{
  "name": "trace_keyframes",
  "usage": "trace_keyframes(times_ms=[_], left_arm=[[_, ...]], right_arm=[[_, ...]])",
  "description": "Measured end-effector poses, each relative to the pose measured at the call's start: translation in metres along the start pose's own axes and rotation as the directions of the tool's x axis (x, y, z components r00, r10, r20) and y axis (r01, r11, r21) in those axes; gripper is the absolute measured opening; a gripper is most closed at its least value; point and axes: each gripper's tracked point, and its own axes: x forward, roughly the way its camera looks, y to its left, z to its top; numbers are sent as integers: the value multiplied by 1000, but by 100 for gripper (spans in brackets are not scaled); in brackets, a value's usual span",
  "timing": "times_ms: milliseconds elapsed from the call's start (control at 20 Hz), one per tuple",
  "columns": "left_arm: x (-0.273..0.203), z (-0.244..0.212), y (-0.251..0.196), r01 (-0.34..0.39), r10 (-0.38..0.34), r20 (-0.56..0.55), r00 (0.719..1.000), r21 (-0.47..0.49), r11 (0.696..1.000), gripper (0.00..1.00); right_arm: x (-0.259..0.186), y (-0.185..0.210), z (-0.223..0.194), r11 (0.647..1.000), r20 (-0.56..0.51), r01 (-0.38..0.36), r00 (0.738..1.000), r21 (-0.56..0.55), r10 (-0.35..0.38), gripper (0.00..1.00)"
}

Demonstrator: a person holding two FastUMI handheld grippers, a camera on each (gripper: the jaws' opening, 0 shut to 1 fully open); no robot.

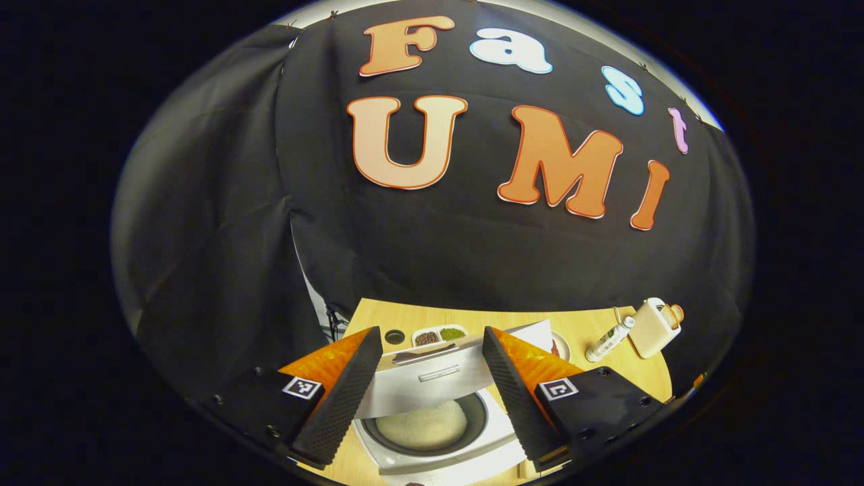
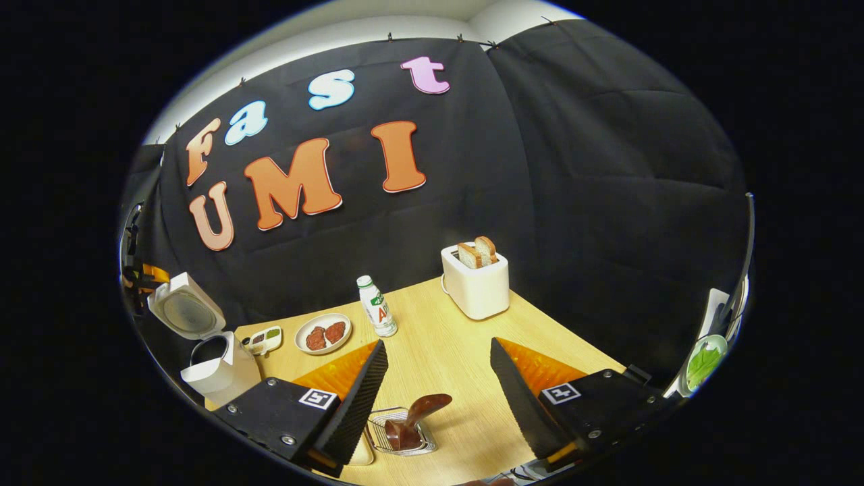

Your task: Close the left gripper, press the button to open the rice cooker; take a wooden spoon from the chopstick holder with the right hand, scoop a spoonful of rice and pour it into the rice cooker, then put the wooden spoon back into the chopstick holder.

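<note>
Hovering spread wide and empty, the left gripper [image 1: 426, 388] frames the open rice cooker [image 1: 432, 422] at 6 o'clock; right gripper [image 2: 439, 398], equally agape, flanks the wooden spoon [image 2: 413, 420] in its chopstick holder [image 2: 381, 432]

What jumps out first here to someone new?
In the left gripper view, the rice cooker stands lid-up between the open left gripper fingers, white rice heaped in its dark pot. In the right gripper view, the wooden spoon leans in the wire holder between the open right gripper fingers. Farther back on the table stand a white toaster with two bread slices up, a bottle and a plate of reddish food.
</note>
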Motion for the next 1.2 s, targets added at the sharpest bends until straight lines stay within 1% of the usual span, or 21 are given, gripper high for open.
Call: trace_keyframes(times_ms=[100,200,350,450,600,650,700,800,950,1000,1050,1100,1150,1200], left_arm=[[-6,-19,-6,14,-14,-10,1000,-15,1000,100],[-14,-46,-15,33,-35,-45,998,-40,999,100],[-22,-82,-22,44,-47,-51,998,-51,998,100],[-25,-104,-24,37,-39,-54,998,-41,998,100],[-24,-141,-28,24,-30,-84,996,-73,997,100],[-23,-150,-29,25,-33,-90,995,-85,996,99],[-20,-162,-29,28,-37,-97,995,-93,995,100],[-16,-178,-28,26,-37,-105,994,-101,995,100],[-14,-197,-23,-2,-12,-136,991,-105,994,100],[-17,-202,-23,-6,-9,-148,989,-102,995,100],[-19,-211,-23,-5,-10,-187,982,-80,997,99],[-19,-211,-24,11,-17,-175,984,-33,999,100],[-18,-218,-25,24,-25,-187,982,-7,1000,100],[-18,-219,-31,57,-60,-168,984,-20,998,100]], right_arm=[[-9,-1,2,1000,7,-11,1000,-12,11,95],[-17,-2,3,1000,11,-19,1000,-17,20,95],[-27,-3,2,1000,11,-27,1000,-16,28,95],[-32,-3,1,999,9,-32,999,-9,32,95],[-35,-4,-3,999,2,-34,999,0,34,94],[-36,-4,-5,999,-4,-34,999,0,34,95],[-36,-3,-7,999,-10,-35,999,-1,35,95],[-37,-2,-8,999,-19,-36,999,0,36,95],[-37,-1,-8,999,-25,-41,999,3,41,95],[-36,0,-8,999,-27,-44,999,5,44,95],[-36,2,-9,999,-29,-47,998,8,48,95],[-36,5,-10,998,-34,-54,998,11,55,95],[-36,9,-12,998,-39,-62,997,11,62,95],[-36,11,-14,998,-44,-66,997,8,66,95]])
